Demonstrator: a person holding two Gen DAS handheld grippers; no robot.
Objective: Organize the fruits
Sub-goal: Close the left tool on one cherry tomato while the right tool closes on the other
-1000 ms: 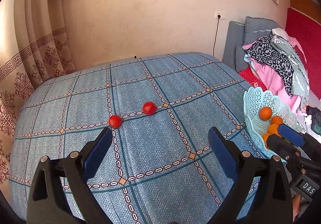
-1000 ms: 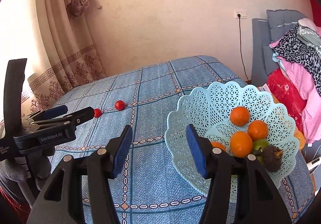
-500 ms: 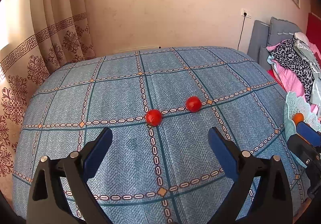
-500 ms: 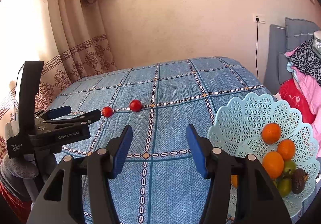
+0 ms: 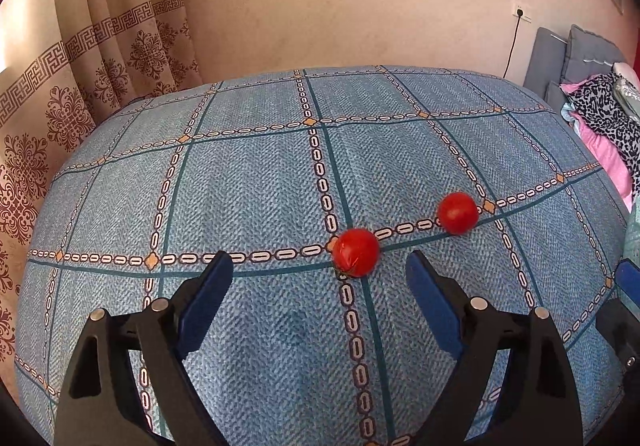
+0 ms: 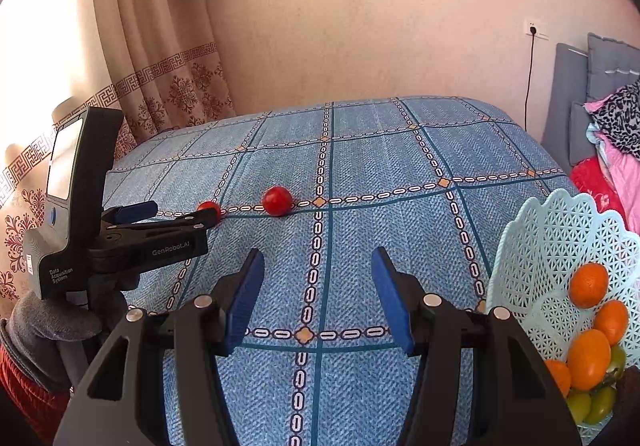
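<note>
Two red fruits lie loose on the bed's blue checked cover (image 5: 256, 190), side by side along one printed seam. The near red fruit (image 5: 355, 252) sits just ahead of the left gripper (image 5: 320, 278), a bit right of the gap's centre line & closer to the right-hand finger. Left fingers (image 5: 206, 298) are spread wide, nothing between them. The far red fruit (image 5: 457, 212) lies further right, apart from the first. Being round, neither has a long axis to line up with.

In the right wrist view, the right gripper (image 6: 318, 294) is also spread & empty, hanging well back from both fruits, w/ the mesh basket (image 6: 532, 258) of oranges (image 6: 588, 284) just to its right. The left gripper is clearly nearer, so prob. a small shift right, then forward, centres the near fruit before closing.
</note>
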